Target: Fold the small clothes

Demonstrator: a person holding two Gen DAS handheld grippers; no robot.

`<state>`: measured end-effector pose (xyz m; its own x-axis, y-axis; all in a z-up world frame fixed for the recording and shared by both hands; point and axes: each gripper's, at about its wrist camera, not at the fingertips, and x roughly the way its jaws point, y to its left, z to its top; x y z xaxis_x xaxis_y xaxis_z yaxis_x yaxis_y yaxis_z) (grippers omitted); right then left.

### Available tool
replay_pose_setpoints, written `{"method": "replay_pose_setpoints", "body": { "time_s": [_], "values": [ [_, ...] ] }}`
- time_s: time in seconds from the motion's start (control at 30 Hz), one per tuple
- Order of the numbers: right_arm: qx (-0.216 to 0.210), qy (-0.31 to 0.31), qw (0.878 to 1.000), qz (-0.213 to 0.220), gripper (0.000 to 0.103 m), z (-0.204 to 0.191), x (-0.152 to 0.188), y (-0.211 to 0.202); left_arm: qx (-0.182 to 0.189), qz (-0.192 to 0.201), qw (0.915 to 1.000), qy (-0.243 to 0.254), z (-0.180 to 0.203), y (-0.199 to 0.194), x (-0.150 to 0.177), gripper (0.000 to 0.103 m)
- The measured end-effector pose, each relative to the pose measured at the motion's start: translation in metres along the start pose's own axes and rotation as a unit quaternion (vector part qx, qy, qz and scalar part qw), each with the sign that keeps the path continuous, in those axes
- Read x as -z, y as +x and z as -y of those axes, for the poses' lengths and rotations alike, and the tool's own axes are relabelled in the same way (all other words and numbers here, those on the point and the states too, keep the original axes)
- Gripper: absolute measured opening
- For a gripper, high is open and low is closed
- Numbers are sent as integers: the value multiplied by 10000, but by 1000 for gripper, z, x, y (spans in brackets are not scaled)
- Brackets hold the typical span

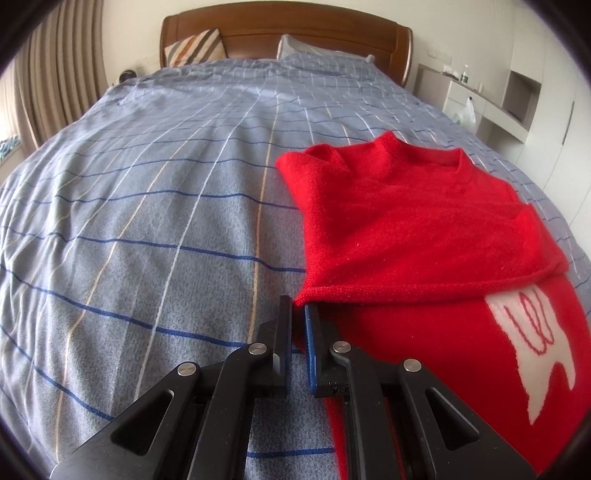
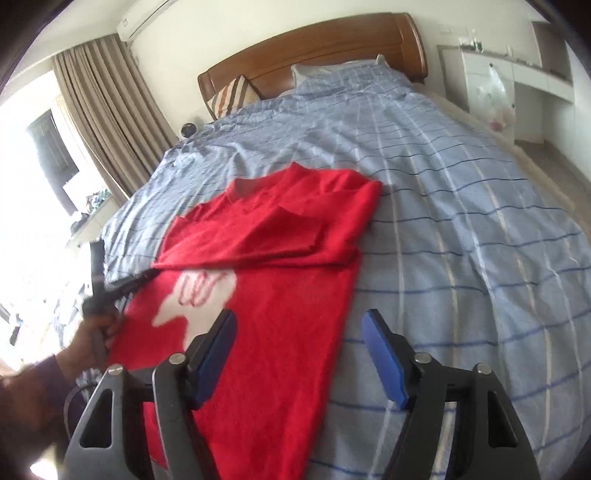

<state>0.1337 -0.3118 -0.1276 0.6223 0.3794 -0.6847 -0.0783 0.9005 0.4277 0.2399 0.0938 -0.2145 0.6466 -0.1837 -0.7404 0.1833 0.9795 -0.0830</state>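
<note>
Nearest, the left gripper (image 1: 297,314) has its 2 jaws drawn almost together at the left edge of the red sweater (image 1: 406,221), its tips tucked under the folded-over flap; whether cloth is pinched between the pads cannot be made out. In the right wrist view that same tool shows at the sweater's left side, held by a person's hand (image 2: 94,332) in a dark sleeve. The right gripper (image 2: 301,332) hangs above the sweater's lower right edge with its blue pads (image 2: 384,362) well apart and nothing between them.

Just beyond, the sweater lies flat on the blue checked bedcover (image 1: 166,221), white motif (image 1: 535,350) facing up on the lower part, both sleeves folded across the chest, collar toward the headboard.

Farther off are a striped cushion (image 1: 195,46) and a pillow (image 1: 306,46) against the wooden headboard (image 1: 280,29), beige curtains (image 2: 99,110) at the left and white shelving (image 1: 487,96) at the right.
</note>
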Motion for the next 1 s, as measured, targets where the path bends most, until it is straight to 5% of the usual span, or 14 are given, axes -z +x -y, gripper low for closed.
{"method": "replay_pose_setpoints", "body": {
  "time_s": [0.07, 0.17, 0.37, 0.43, 0.5, 0.53, 0.57, 0.8, 0.9, 0.97, 1.0],
  "values": [
    [-411, 787, 9958, -211, 56, 12, -23, 30, -21, 5, 10000, 17, 1, 0, 0, 8],
    [-846, 2071, 9734, -497, 51, 35, -39, 70, -44, 15, 10000, 38, 2, 0, 0, 8],
    [-524, 3019, 9481, -852, 45, 52, -33, 110, -19, 28, 10000, 16, 2, 0, 0, 8],
    [-520, 3033, 9476, -855, 44, 51, -31, 115, -5, 30, 10000, 6, 2, 0, 0, 8],
    [-459, 3049, 9482, -765, 29, 54, -32, 114, 15, 31, 10000, -12, 2, 0, 0, 8],
    [-372, 2994, 9505, -748, 8, 53, -32, 113, 11, 33, 10000, -10, 2, 0, 1, 8],
    [-284, 2908, 9538, -692, 5, 51, -31, 108, 4, 33, 10000, -4, 2, 1, 1, 8],
    [251, 2197, 9724, -743, 5, 41, -14, 105, 5, 7, 10000, -10, 1, 1, 0, 8],
    [520, 1520, 9859, -465, 17, 26, -17, 85, 24, -24, 10000, -23, 1, -2, -2, 12],
    [569, 1082, 9923, -192, 27, 17, -13, 57, 63, -48, 9999, -138, -4, -11, -1, 30],
    [608, 836, 9946, -25, 27, 13, -10, 38, 46, -38, 9998, -207, -6, -20, 2, 52]
  ]
}}
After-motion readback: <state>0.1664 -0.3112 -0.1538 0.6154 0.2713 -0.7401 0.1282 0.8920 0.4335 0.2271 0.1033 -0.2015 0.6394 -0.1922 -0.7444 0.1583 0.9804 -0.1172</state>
